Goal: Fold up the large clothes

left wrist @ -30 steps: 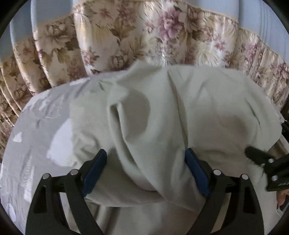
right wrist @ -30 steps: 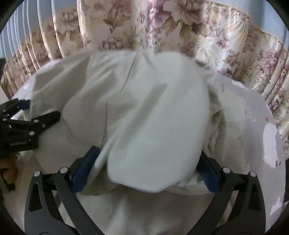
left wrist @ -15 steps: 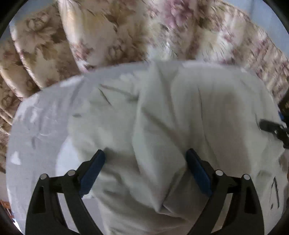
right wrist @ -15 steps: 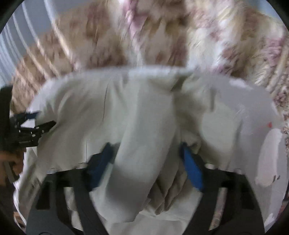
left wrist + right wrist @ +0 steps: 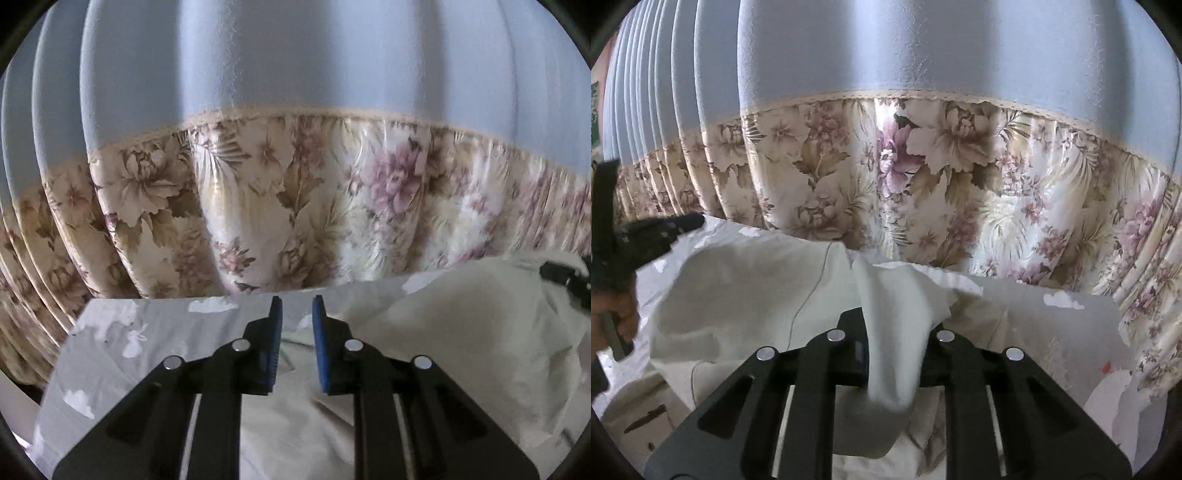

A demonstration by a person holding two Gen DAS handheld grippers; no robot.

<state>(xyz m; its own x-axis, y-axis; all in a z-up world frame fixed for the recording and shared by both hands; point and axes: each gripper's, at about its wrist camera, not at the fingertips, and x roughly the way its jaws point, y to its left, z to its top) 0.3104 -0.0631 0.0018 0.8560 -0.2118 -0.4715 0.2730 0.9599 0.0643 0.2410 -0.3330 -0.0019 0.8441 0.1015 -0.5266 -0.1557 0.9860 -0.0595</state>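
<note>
A large cream garment (image 5: 461, 332) lies rumpled on the grey patterned table cover (image 5: 147, 332). My left gripper (image 5: 297, 306) is closing. Its blue pads stand a narrow gap apart with nothing pinched between them, and the cloth lies below. In the right wrist view my right gripper (image 5: 894, 321) is closing on a bunched fold of the garment (image 5: 894, 350), which fills the jaws and hides the pads. The rest of the garment (image 5: 738, 295) spreads to the left there. The left gripper (image 5: 683, 223) shows at the left edge above the cloth, held by a hand (image 5: 613, 314).
A floral curtain (image 5: 295, 184) with a plain blue upper part hangs right behind the table's far edge. The right gripper (image 5: 561, 275) shows dark at the right edge of the left wrist view. A bare strip of the table cover (image 5: 1071, 332) lies right of the garment.
Both grippers rose and tipped up, so the curtain now fills the views. Both sets of jaws went from wide to narrow: the right closed on a fold, and the left no longer straddles cloth.
</note>
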